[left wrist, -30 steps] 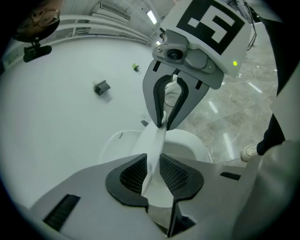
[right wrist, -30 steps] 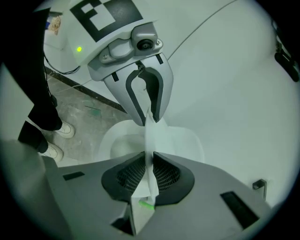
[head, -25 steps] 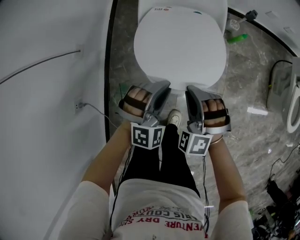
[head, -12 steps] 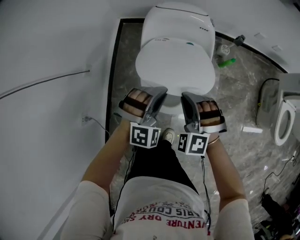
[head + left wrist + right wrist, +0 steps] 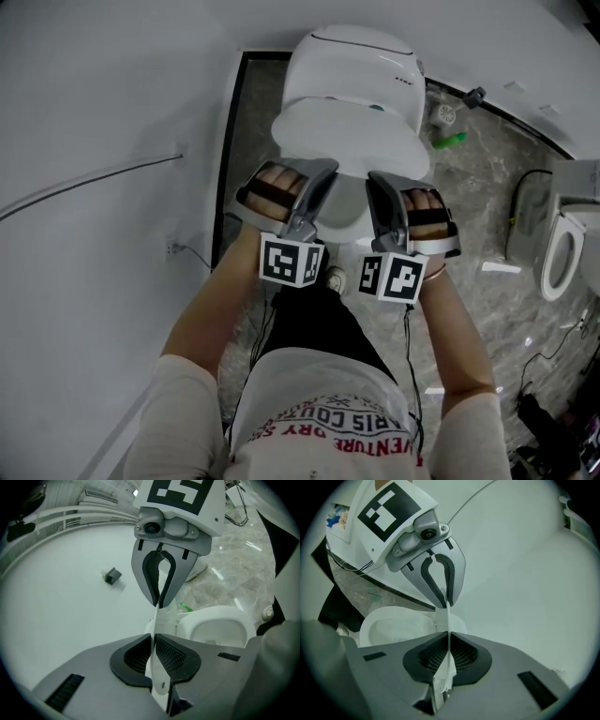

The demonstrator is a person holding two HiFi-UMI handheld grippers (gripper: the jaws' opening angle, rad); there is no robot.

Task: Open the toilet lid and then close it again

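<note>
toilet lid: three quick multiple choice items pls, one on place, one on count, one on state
1. Where is the toilet lid gripped? A front edge B hinge C side by the wall
2. How many tongs clamp it? A none B one C two
3. The lid is: A flat shut B partly raised C taken off
1 A: its near rim sits between the jaws. 2 C: left tongs, whose jaws have just been closing, and right tongs both pinch it. 3 B: the seat shows beneath it.
</note>
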